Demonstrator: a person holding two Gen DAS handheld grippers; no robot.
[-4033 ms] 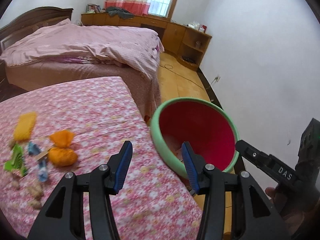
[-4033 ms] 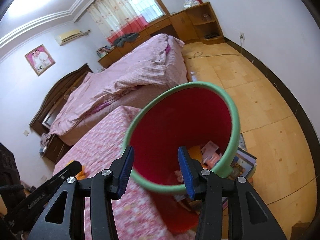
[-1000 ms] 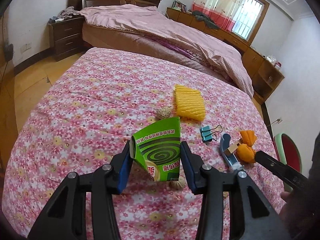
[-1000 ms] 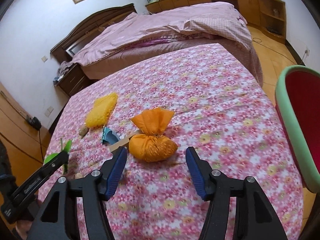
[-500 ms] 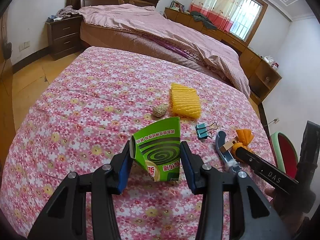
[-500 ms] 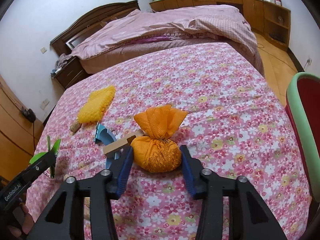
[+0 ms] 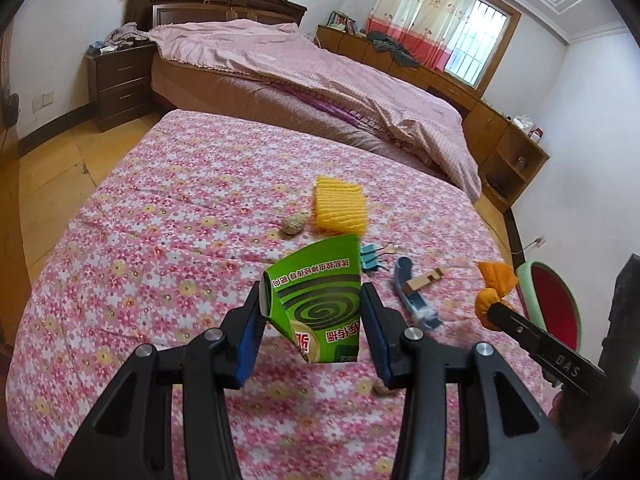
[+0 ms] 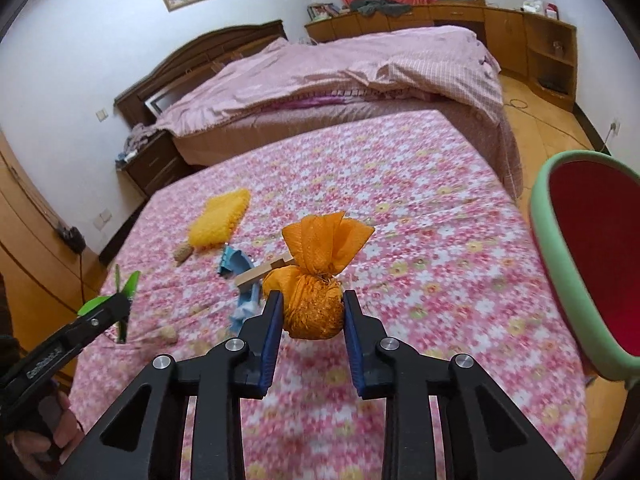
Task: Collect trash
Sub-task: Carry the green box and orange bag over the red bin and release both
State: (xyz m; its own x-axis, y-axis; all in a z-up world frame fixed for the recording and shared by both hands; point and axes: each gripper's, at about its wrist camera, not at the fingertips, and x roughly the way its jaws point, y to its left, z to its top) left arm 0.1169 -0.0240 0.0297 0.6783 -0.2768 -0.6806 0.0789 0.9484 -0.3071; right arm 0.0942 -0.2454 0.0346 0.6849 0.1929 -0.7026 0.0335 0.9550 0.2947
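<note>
My left gripper [image 7: 311, 320] is shut on a green mosquito-coil box [image 7: 316, 280] and holds it upright above the flowered bedspread [image 7: 180, 240]. In the right wrist view my right gripper [image 8: 312, 308] has its jaws closing on an orange mesh bundle [image 8: 320, 248], and the blue pads press its round lower half. The same bundle [image 7: 494, 280] shows at the right of the left wrist view. A red bin with a green rim [image 8: 540, 216] stands off the bed's right edge.
On the bedspread lie a yellow sponge [image 7: 340, 208], a brown lump [image 7: 294, 226], a teal binder clip [image 7: 370, 258] and a blue piece with a wooden block [image 7: 412, 292]. A large bed with a pink quilt [image 7: 320, 80] stands behind.
My right gripper's jaws have come in from wide apart onto the orange bundle and raised it slightly. My left gripper, still holding the green box, has risen a little.
</note>
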